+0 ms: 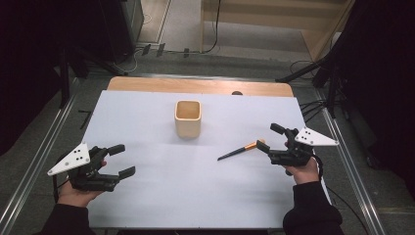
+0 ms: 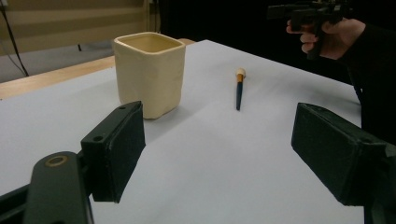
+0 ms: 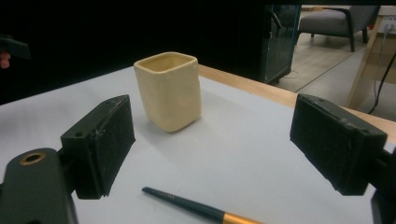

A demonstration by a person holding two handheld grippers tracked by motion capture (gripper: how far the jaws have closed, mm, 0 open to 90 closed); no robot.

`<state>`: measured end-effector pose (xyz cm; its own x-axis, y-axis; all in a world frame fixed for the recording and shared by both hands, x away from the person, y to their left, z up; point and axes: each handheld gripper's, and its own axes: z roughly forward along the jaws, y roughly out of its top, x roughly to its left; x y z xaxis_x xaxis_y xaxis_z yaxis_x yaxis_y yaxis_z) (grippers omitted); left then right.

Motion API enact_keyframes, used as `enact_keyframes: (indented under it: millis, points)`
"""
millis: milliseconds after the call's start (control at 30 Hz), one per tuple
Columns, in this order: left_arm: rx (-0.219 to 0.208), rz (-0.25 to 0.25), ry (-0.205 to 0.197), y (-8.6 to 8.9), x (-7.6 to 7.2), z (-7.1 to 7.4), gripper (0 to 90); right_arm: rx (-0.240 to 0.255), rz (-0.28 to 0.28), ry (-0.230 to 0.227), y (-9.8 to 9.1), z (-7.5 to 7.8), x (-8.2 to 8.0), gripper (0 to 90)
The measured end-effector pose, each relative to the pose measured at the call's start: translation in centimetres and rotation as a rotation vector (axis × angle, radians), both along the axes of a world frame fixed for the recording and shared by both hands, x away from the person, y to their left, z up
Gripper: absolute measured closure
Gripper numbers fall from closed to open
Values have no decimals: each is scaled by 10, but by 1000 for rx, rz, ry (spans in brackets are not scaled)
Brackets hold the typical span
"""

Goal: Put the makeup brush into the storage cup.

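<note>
Cream cup (image 1: 188, 118) sits upright on the white sheet (image 1: 161, 191) near the middle of the desk (image 1: 147, 84), slightly toward the far side; mouth up, inside looks bare from the high view; brush (image 1: 241, 150) lies flat on the sheet, to the right of the cup and nearer the person, well apart from it; dark pointed end aims left and toward the person, orange band and pale butt end point at the right tool (image 1: 268, 138); butt end is just beside that tool's lower jaw, can't tell if touching; right tool jaws spread wide, nothing between them; right gripper view has the brush crossing low between the jaws, cup beyond it; right hand (image 1: 304, 169) holds it just over the sheet at the right edge; left tool (image 1: 122, 160) at the left near edge of the sheet, jaws also spread wide, holding nothing; left hand (image 1: 78, 193) under it; left gripper view looks across at the cup and, right of it, the brush, with the right hand and its tool at top right; wooden desk edge shows bare past the sheet's far side.
</note>
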<state>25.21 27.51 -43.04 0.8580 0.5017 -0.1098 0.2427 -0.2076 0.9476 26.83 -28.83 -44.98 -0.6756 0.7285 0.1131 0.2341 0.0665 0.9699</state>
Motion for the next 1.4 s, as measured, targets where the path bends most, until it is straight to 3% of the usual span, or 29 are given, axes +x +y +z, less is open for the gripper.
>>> enact_keyframes:
  millis: [333,500,1100,1400]
  points:
    - [2,-1,2,0,0,0,181,-25,25,4,14,0,14,148]
    - [3,0,12,-1,1,-2,181,-13,16,0,21,4,21,149]
    - [4,7,6,2,-2,-2,181,-69,28,-10,44,11,55,157]
    - [9,16,2,3,-3,-2,181,-48,54,-15,48,12,76,165]
